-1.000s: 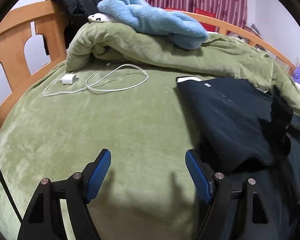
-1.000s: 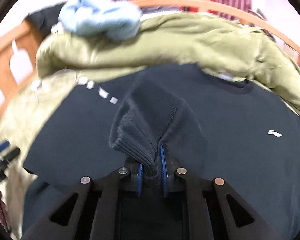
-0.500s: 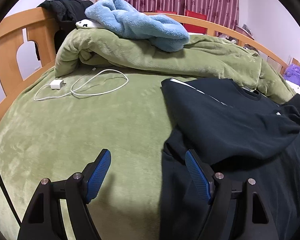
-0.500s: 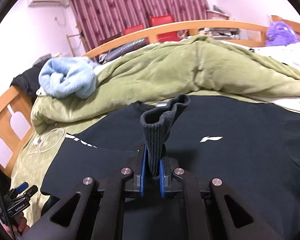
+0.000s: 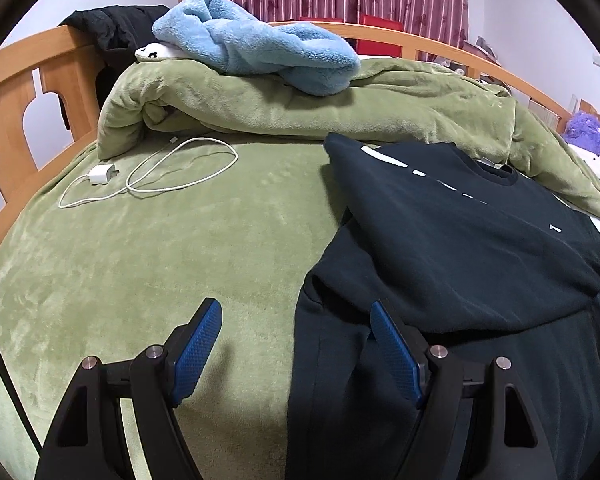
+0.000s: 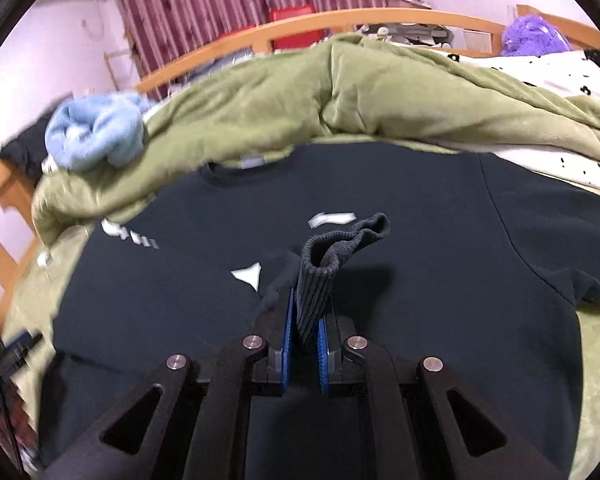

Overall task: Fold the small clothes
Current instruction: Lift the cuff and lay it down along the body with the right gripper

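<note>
A dark navy sweatshirt lies front up on the green bed cover, with one sleeve folded across its chest. In the right wrist view my right gripper is shut on that sleeve's ribbed cuff, which stands up from the jaws above the sweatshirt's body near its white chest logo. My left gripper is open and low over the bed. The sweatshirt's side edge lies between its blue pads, and nothing is gripped.
A white charger and cable lie on the cover at the left. A rolled green quilt with a light blue fleece on it runs along the back. A wooden bed rail borders the left. A purple plush sits far right.
My right gripper has carried the cuff across the sweatshirt toward its chest logo, laying the sleeve over the body. My left gripper has slid right, so its right finger now stands over the sweatshirt's edge.
</note>
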Demonstrator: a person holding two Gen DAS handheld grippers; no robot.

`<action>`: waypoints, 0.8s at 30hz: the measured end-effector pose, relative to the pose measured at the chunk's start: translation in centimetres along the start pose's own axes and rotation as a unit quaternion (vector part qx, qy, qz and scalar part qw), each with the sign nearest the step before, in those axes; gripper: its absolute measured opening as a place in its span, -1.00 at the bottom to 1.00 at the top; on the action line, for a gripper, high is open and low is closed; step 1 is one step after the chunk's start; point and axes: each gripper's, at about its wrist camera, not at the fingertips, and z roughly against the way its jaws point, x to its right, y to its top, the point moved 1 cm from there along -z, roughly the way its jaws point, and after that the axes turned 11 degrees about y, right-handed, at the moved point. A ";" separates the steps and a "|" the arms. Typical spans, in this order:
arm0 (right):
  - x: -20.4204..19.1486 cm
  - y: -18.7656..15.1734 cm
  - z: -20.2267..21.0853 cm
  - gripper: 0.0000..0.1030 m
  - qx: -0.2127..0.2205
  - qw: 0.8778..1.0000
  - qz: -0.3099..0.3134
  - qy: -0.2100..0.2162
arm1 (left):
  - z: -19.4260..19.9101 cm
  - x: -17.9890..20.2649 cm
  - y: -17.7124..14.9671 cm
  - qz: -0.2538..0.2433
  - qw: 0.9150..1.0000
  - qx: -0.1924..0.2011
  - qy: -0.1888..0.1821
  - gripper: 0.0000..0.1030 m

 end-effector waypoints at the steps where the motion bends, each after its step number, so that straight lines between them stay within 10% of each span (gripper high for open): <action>1: 0.2 -0.5 0.2 -0.80 -0.004 1.000 0.009 -0.007 | 0.0 0.0 0.0 0.001 1.000 0.002 0.002 0.47; 17: 3.5 -3.0 5.2 -0.78 0.020 0.999 -0.038 -0.016 | -0.4 0.3 -0.3 -0.004 1.000 0.005 0.016 0.47; 24: 6.5 -3.1 3.8 -0.02 -0.002 0.996 -0.082 -0.045 | -0.3 0.2 -0.3 -0.004 1.000 0.006 0.018 0.47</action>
